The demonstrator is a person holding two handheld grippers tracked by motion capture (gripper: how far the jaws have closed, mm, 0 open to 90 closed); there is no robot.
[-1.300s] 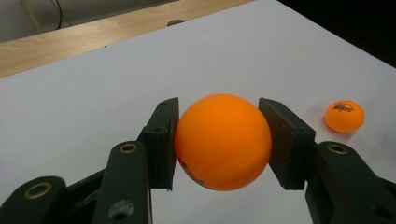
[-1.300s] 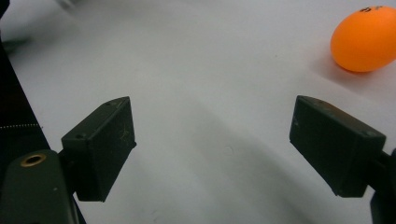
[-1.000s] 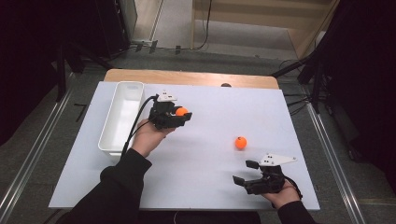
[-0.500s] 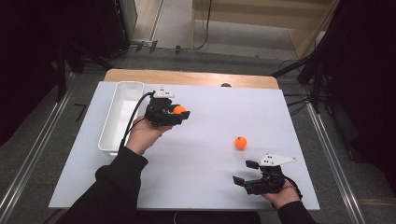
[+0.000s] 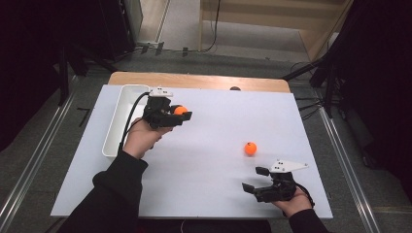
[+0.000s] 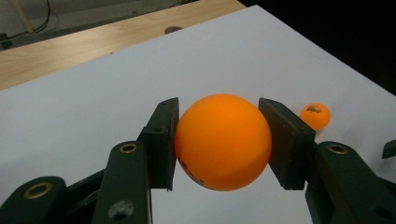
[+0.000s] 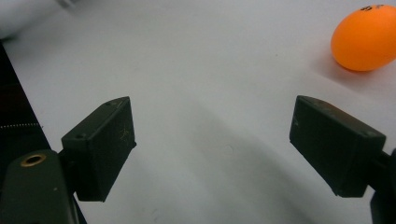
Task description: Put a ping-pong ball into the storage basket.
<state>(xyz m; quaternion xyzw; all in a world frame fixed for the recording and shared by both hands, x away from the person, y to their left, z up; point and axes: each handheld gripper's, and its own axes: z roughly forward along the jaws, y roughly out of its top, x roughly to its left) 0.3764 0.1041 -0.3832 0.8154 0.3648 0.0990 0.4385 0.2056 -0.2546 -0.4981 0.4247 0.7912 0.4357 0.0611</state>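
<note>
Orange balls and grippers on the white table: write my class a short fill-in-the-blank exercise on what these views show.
1. The left gripper is shut on an orange ____.
2. The right gripper has its jaws ____, with nothing between them.
3. The loose ball lies on the table, nearer the ____ gripper.
4. The tray at the table's left edge is ____ in colour.

Missing words: ball; open; right; white
</note>
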